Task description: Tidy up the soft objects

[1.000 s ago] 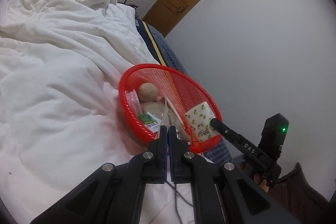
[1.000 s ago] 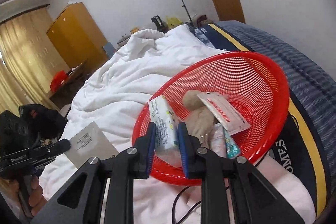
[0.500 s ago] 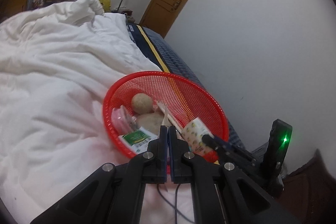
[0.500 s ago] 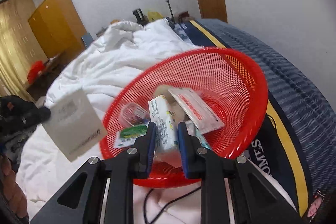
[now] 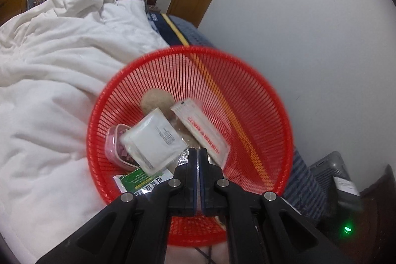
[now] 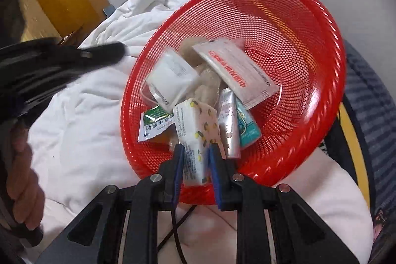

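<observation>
A lemon-print tissue pack (image 6: 196, 137) is clamped in the right claw (image 6: 195, 152) over the near rim of the red basket (image 6: 309, 46); the left claw (image 5: 198, 155) is pressed together, empty, above that basket.

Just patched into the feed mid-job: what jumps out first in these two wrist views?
The red basket dominates both views, resting on the white quilt and piled with soft packets. The right gripper is clamped on a lemon-print tissue pack at the basket's near rim. The left gripper is shut with nothing visible between its fingers, just behind a white pouch lying in the basket.
</observation>
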Demonstrator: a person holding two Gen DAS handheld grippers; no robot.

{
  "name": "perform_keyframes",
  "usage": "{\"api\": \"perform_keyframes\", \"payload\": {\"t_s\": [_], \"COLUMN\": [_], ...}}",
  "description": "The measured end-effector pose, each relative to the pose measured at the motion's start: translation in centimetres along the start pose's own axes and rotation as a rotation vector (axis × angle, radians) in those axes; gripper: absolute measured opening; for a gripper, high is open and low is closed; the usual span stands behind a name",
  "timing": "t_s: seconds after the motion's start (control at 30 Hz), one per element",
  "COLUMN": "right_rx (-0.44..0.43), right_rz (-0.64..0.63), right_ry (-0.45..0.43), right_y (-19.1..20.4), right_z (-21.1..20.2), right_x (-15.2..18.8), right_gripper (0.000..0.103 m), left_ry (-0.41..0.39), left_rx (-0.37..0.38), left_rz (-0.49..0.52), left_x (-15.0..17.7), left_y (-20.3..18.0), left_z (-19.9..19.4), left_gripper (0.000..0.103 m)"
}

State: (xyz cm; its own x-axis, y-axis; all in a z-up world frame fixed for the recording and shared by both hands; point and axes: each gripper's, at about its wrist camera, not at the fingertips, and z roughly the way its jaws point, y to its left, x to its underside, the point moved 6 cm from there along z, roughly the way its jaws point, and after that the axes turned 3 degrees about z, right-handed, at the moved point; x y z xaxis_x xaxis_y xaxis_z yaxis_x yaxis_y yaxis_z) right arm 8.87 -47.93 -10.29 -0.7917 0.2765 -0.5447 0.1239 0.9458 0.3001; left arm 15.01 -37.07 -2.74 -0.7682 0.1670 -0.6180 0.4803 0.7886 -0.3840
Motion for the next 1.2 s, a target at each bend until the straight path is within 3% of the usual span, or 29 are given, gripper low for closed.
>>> {"api": "perform_keyframes", "payload": {"t_s": [0.13,0.27,0.33,0.37,0.4,0.43,0.47,0.5,0.57,0.7,0.77,0.97,1.2], "right_rx": [0.025,0.038,0.048,0.041,0.024,0.02,0.03,0.036,0.045,0.076,0.093,0.145,0.147], "right_rz": [-0.042,-0.051,-0.055,-0.061,-0.065,-0.07,-0.074,-0.079,-0.088,-0.109,-0.125,-0.173,-0.197], "right_ry": [-0.042,-0.086,-0.093,-0.099,-0.108,-0.117,-0.13,-0.144,-0.163,-0.203,-0.229,-0.322,-0.326], "right_y": [0.7,0.6,0.7,0.9,1.2,1.5,1.8,2.0,2.5,3.3,3.8,4.6,5.2], "right_z": [-0.4,-0.6,-0.6,-0.7,-0.8,-1.0,-1.2,-1.4,-1.8,-2.6,-3.0,-4.8,-5.0], "right_x": [0.4,0.1,0.0,-0.1,0.0,0.0,0.1,0.0,-0.1,-0.1,-0.2,-0.5,-0.4], "right_gripper": [0.021,0.025,0.04,0.045,0.053,0.057,0.057,0.057,0.058,0.061,0.064,0.07,0.07], "left_ry": [0.038,0.046,0.069,0.063,0.056,0.044,0.012,-0.023,-0.087,-0.118,-0.126,-0.139,-0.136], "left_rx": [-0.032,-0.094,-0.112,-0.134,-0.137,-0.141,-0.159,-0.175,-0.218,-0.267,-0.308,-0.323,-0.376], "left_rz": [-0.004,0.052,0.074,0.078,0.078,0.069,0.049,0.04,0.039,0.106,0.149,0.195,0.209], "left_x": [1.0,2.3,3.2,3.5,3.6,3.8,3.8,3.9,3.9,3.7,3.8,3.9,3.9], "left_y": [0.9,1.5,1.9,2.2,2.4,2.8,3.4,3.6,4.0,4.2,4.1,3.8,4.0], "left_z": [1.4,1.8,1.9,1.7,1.5,1.2,0.6,-0.1,-1.4,-2.4,-2.6,-2.7,-2.6], "left_gripper": [0.0,0.0,0.001,0.008,0.036,0.058,0.087,0.094,0.096,0.096,0.096,0.096,0.096]}}
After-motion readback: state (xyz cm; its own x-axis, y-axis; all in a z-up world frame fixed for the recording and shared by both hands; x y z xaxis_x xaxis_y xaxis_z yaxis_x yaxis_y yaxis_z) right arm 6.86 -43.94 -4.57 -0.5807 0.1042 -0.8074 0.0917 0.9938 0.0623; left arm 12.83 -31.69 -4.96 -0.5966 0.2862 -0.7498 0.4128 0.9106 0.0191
